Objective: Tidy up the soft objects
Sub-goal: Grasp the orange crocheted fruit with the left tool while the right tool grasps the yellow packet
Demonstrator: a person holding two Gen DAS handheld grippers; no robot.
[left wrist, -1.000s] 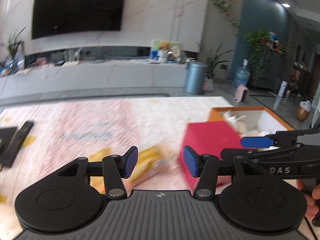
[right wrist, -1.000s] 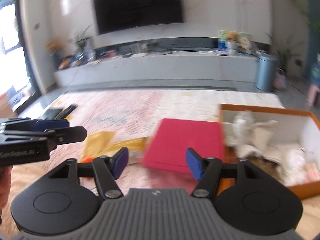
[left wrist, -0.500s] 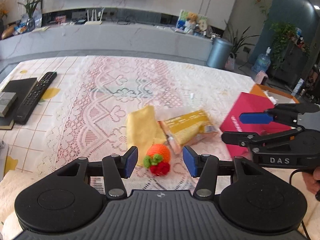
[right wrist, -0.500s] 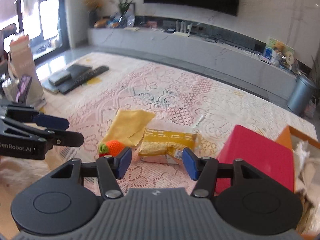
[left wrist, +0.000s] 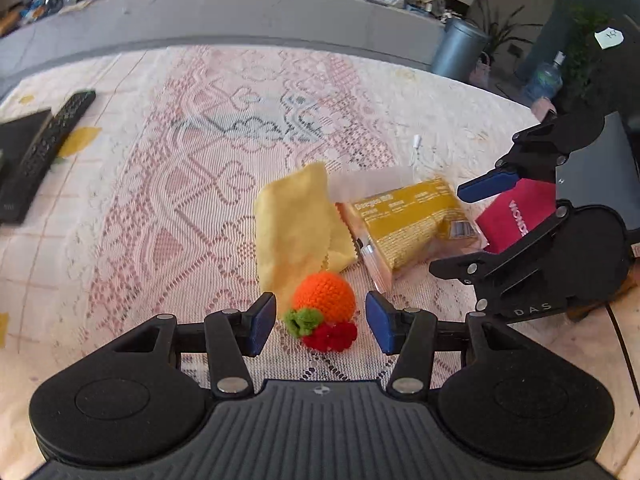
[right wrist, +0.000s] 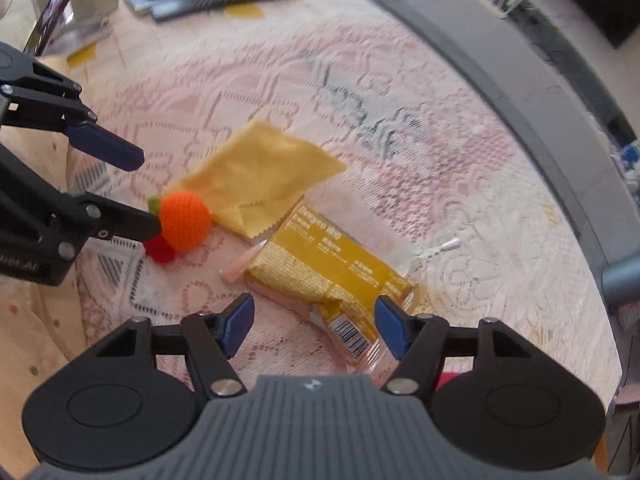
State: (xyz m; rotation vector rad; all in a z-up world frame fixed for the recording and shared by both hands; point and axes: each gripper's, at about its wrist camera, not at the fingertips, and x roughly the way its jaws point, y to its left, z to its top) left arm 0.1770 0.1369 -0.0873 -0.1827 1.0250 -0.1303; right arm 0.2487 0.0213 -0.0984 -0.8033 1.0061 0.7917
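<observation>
Left gripper (left wrist: 321, 330) spread low around crocheted orange (left wrist: 324, 298)

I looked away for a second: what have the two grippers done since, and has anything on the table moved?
Both have tilted down and closed in. The left gripper now brackets the crocheted orange, jaws open, not gripping. The right gripper has come down over the yellow snack packet, also open. Nothing was grasped or released. The orange, packet and yellow cloth lie where they were.

Left wrist view: close, angled down over lace-covered worktop (left wrist: 208, 184), crochet orange (left wrist: 324, 292) nearest. Right wrist view: close, looking down at yellow packet (right wrist: 332, 272). Both share orange, packet, yellow cloth (left wrist: 296, 228).
</observation>
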